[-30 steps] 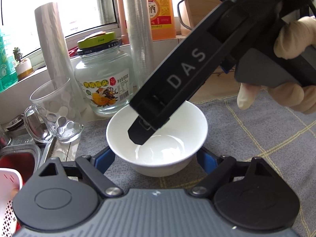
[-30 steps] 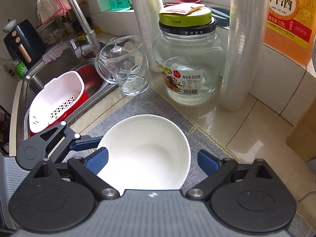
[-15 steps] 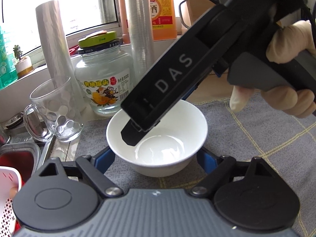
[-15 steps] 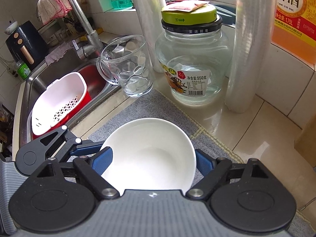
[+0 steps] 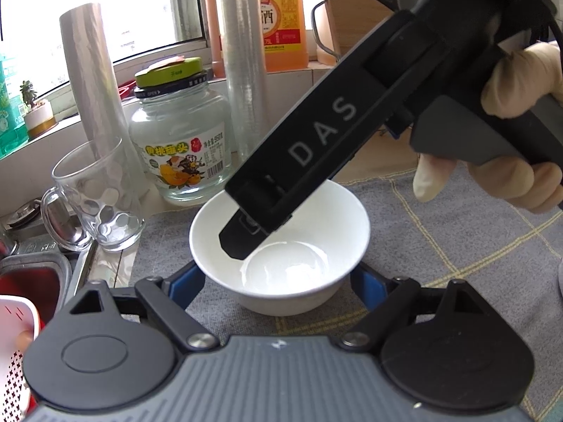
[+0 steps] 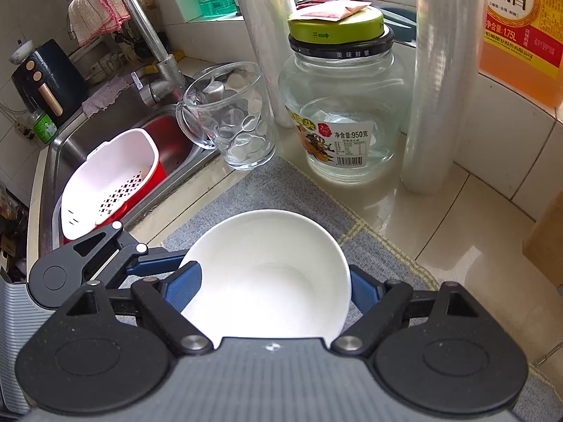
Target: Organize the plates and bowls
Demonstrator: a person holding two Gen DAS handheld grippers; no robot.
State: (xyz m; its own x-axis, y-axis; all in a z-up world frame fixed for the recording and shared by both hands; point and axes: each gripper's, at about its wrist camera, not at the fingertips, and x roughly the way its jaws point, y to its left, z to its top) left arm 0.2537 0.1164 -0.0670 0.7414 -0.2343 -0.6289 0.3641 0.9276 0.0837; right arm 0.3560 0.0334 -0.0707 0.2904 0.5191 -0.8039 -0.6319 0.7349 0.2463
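Note:
A white bowl (image 5: 299,232) stands on the grey checked mat (image 5: 440,246). My left gripper (image 5: 276,281) is level with its lower wall. Both blue pads (image 5: 188,283) lie against the bowl's sides and keep still. From above and the right, my right gripper (image 6: 276,288) reaches down over the same bowl (image 6: 267,274). Its jaws are closing, and the blue pads (image 6: 184,286) meet the rim on either side. In the left wrist view its black finger (image 5: 253,225) crosses the bowl's mouth. A gloved hand (image 5: 520,81) holds that gripper.
Behind the bowl stand a glass mug (image 6: 232,123), a big jar with a green lid (image 6: 341,105), two rolls of clear film (image 6: 432,88) and an orange bottle (image 6: 520,24). To the left lies the sink (image 6: 63,140) with a tap (image 6: 151,45) and a white strainer (image 6: 109,183) in a red basin.
The right gripper's jaws have narrowed from wide of the bowl to touching its rim. Its black finger slid slightly left in the left wrist view. The left gripper and bowl stayed put.

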